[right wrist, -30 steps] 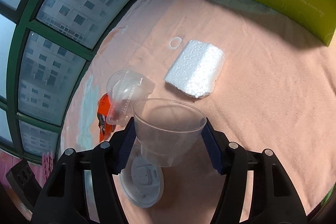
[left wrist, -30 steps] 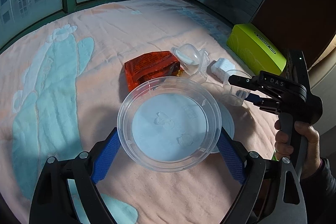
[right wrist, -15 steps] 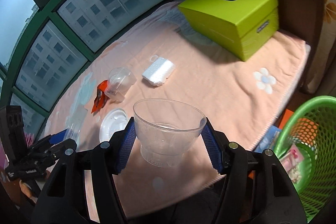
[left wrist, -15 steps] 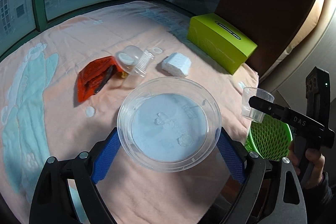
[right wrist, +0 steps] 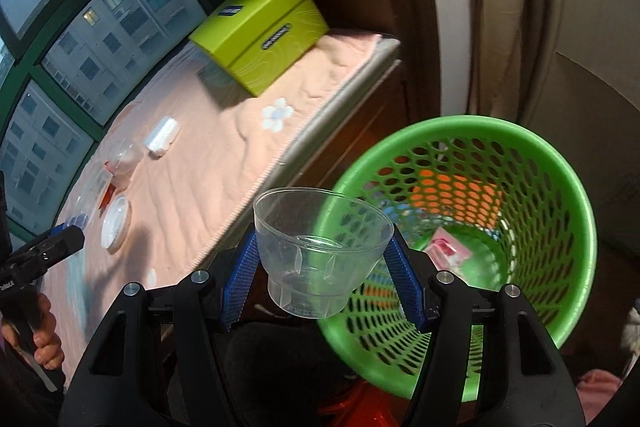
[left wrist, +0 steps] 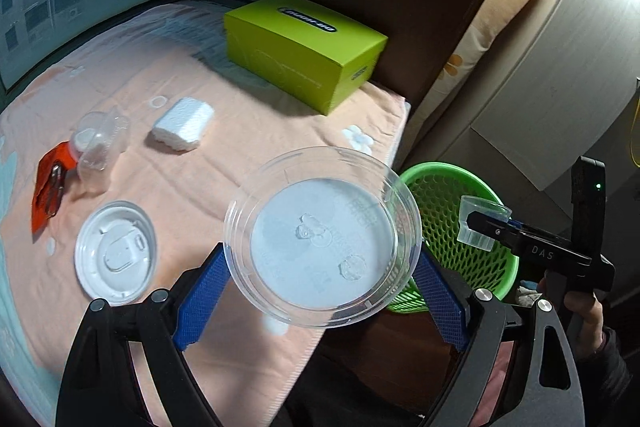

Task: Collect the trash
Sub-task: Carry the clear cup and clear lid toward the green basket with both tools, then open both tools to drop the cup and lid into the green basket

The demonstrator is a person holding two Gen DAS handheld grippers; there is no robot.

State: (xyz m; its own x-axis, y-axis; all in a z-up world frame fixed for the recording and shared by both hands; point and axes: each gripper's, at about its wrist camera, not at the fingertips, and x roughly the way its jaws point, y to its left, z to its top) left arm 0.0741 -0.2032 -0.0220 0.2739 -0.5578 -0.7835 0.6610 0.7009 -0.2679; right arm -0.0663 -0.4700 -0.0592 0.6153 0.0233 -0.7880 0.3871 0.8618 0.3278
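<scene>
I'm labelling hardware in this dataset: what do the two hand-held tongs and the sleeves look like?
Both tongs, left and right, are matte black frames with silver bolt heads and blue ribbed finger pads. Seen side-on, the right one has white "DAS" lettering, a pistol-style handle and an upright black block with a small green light. The right hand comes out of a dark sleeve. No cables are visible.

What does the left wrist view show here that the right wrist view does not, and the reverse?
Only the left wrist view: the clear round lid in the left gripper, seen up close.

Only the right wrist view: trash lying at the bottom of the green basket, including a pink packet.

Both: the clear cup in the right gripper, the lime box, the foam block and the white lid.
</scene>
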